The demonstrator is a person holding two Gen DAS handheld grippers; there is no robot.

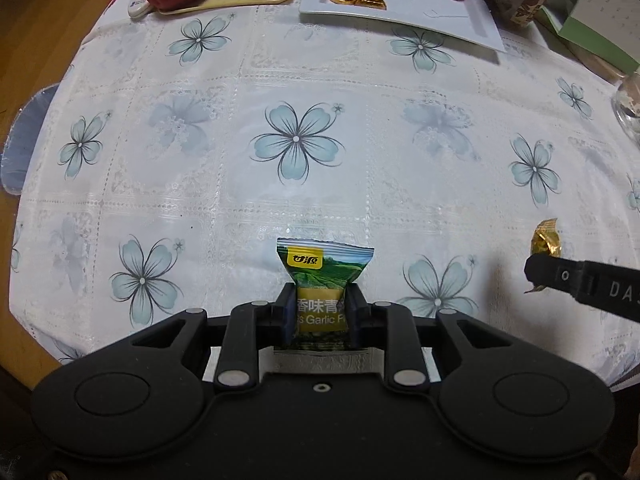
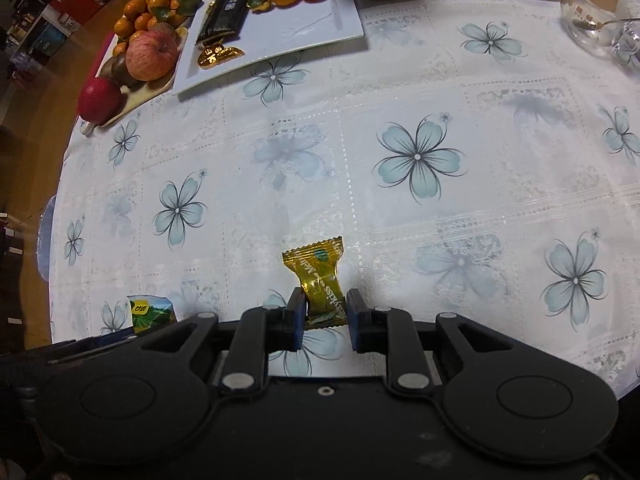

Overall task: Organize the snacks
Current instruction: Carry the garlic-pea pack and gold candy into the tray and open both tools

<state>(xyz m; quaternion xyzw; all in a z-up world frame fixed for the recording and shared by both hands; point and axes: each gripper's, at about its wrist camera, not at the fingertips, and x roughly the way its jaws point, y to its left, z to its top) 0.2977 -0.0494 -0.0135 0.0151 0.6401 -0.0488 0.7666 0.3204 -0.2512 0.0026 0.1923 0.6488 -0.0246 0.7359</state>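
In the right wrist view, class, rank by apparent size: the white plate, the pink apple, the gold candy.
1. White plate
2. Pink apple; gold candy looks alike, but it is much nearer, so unranked.

Surfaces as I see them: counter [image 1: 360, 184] under a glossy, embossed plastic cloth; green snack packet [image 1: 324, 276] of shiny printed film; gold candy [image 2: 320, 280] in crinkled metallic foil; white tray [image 2: 304, 20] smooth, glazed; both grippers matt black plastic; glass bowl [image 2: 588, 12] clear.
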